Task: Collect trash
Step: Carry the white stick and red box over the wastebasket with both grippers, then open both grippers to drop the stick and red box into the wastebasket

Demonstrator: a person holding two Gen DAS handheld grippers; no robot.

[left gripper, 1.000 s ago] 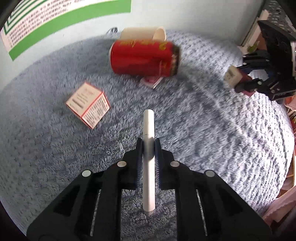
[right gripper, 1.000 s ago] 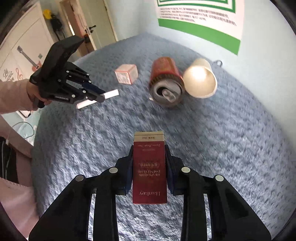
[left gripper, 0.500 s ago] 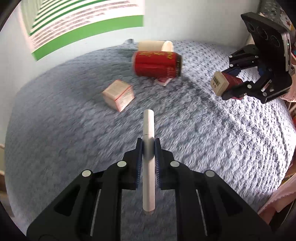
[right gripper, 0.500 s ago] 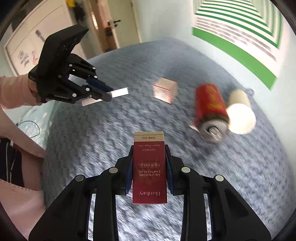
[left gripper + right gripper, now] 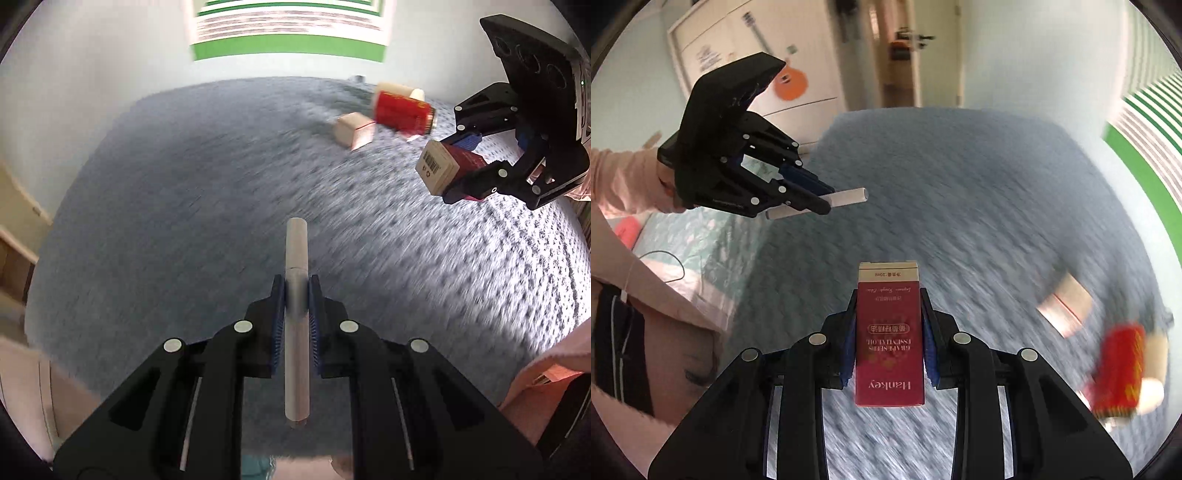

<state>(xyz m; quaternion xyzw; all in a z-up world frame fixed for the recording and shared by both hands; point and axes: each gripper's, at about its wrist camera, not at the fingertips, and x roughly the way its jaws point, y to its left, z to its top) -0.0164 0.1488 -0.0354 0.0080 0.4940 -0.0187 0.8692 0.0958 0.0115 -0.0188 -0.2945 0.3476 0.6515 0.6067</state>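
Nearest in the left wrist view, the left gripper [image 5: 296, 299] clamps a slim white tube [image 5: 296, 325] between its blue pads, the tube running straight along the fingers above the grey-blue blanket [image 5: 184, 192]. In the right wrist view, the right gripper [image 5: 888, 332] is closed on a red Hankey carton [image 5: 889, 350], cream end pointing away. Further off on the blanket, well apart from both grippers, lie a small cream box [image 5: 353, 131], a red can [image 5: 402, 112] on its side just beyond it, and a pale paper cup [image 5: 399, 90] touching the can's far side. A green-striped poster [image 5: 288, 33] hangs on the far wall.
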